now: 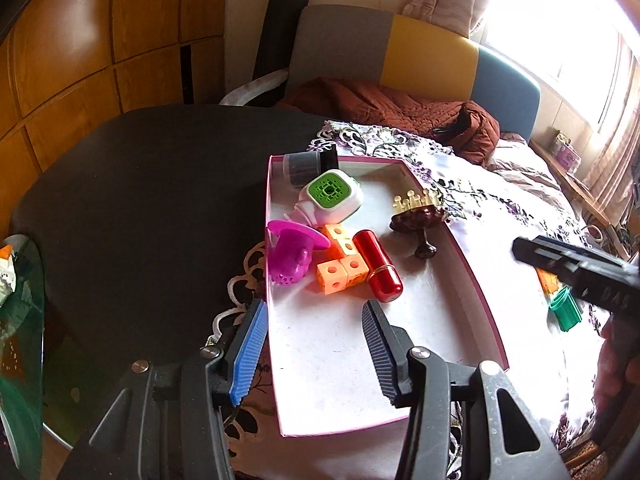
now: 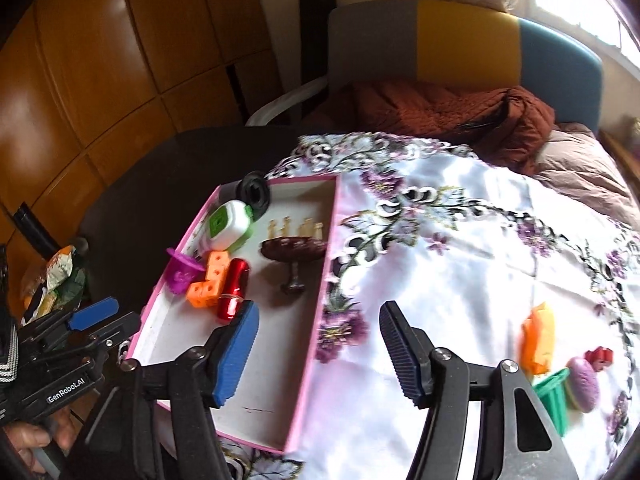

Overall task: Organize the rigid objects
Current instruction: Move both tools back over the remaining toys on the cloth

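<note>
A pink-rimmed white box [image 1: 476, 284] [image 2: 320, 312] lies on the embroidered cloth. It holds a red cylinder [image 1: 378, 266] [image 2: 233, 288], orange cubes [image 1: 340, 262] [image 2: 208, 280], a magenta cup [image 1: 290, 258] [image 2: 181, 272], a green-and-white cube [image 1: 332, 196] [image 2: 229, 224], a black cylinder [image 1: 306, 166] [image 2: 253, 194] and a dark stemmed dish [image 1: 420, 226] [image 2: 294, 256]. My left gripper [image 1: 314, 354] is open and empty over the box's near end. My right gripper [image 2: 320, 354] is open and empty over the box's right rim. A green cup [image 2: 554, 396] [image 1: 565, 308], an orange-yellow piece [image 2: 540, 338], a purple oval [image 2: 582, 384] and a small red piece [image 2: 599, 357] lie on the cloth at right.
The cloth [image 2: 460, 280] covers a dark round table [image 1: 140, 208]. A chair with a brown quilt [image 1: 400, 108] stands behind. Wooden cabinets [image 1: 80, 60] line the left. A glass side table with packets [image 1: 16, 300] stands at the left.
</note>
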`<state>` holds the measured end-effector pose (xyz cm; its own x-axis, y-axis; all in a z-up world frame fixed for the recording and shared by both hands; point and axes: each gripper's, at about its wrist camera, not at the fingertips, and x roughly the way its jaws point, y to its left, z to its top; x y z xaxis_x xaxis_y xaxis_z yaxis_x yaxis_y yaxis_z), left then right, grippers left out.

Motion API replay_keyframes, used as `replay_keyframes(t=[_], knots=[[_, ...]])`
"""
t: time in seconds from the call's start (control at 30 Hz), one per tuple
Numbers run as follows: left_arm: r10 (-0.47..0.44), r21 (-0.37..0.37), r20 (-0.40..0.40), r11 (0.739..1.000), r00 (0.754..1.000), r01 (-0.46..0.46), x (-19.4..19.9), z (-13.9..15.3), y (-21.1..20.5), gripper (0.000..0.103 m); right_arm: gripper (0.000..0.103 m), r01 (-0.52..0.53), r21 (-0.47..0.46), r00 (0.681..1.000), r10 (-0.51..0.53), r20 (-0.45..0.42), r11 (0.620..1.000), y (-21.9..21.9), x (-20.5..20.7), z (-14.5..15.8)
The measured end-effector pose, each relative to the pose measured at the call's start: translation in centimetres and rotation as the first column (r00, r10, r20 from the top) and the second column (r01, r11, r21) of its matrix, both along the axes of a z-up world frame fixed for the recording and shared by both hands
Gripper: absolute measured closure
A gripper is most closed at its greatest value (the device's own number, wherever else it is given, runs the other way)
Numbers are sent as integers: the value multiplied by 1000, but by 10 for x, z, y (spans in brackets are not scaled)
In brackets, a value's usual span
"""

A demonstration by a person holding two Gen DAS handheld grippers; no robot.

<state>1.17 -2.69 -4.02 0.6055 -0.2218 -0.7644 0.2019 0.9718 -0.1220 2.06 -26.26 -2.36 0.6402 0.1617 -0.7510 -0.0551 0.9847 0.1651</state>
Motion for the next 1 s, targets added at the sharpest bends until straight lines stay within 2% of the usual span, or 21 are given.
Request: replay_keyframes(t=[0.27,0.5,0.67,0.77,0.87,1.0], knots=[[-36,19,4,999,999,36,-2,1,-14,54,29,155,-32,988,-155,20,987,-73,-16,12],[-78,37,8,996,997,78,-5,3,-29,54,25,348,-28,937,-347,46,937,-156,-39,19],[-119,51,15,992,993,119,-7,6,-46,54,24,497,-19,866,-494,76,868,-217,-60,17],[-150,58,14,987,989,149,-8,7,-60,54,24,589,21,805,-589,68,808,-248,-75,3],[-192,65,16,979,981,191,-11,8,-76,54,24,689,74,723,-690,-12,721,-276,-86,-13],[-253,67,5,965,967,252,-16,6,-100,54,22,742,155,665,-746,-38,653,-293,-99,-16]])
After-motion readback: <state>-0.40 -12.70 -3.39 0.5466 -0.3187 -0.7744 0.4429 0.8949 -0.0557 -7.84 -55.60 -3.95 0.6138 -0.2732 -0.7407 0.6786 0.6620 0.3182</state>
